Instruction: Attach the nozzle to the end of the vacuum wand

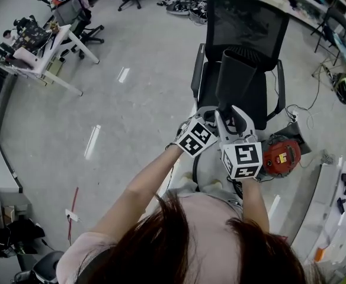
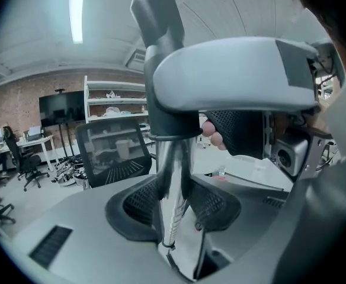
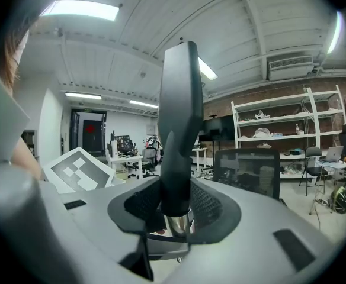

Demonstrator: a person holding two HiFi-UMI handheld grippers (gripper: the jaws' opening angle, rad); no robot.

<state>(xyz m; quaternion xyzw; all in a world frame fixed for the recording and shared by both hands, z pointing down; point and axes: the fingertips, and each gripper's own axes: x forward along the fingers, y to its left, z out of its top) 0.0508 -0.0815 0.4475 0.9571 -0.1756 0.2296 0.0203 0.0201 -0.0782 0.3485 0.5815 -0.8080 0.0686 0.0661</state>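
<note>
In the head view, the left gripper [image 1: 208, 114] and right gripper [image 1: 235, 116] sit side by side. A dark grey plastic nozzle [image 1: 235, 78] rises straight beyond their tips. A black mesh office chair [image 1: 244, 22] stands just past the nozzle, and a round red vacuum cleaner body [image 1: 281, 155] lies beside the right gripper.

In the left gripper view, the jaws are clamped on a shiny metal vacuum wand [image 2: 174, 176]. The nozzle's collar meets the tube just beyond the pads, and the right gripper's white body crosses above it.

In the right gripper view, the jaws are closed on the nozzle's neck, with the wand's end showing directly below the grip.

The step looks like seating the nozzle. The collar appears already on the tube, but I cannot tell whether it is fully home. Next, the right gripper likely needs a straight push along the tube while the left braces. The grippers crowd each other at the joint, and the chair limits room ahead.
</note>
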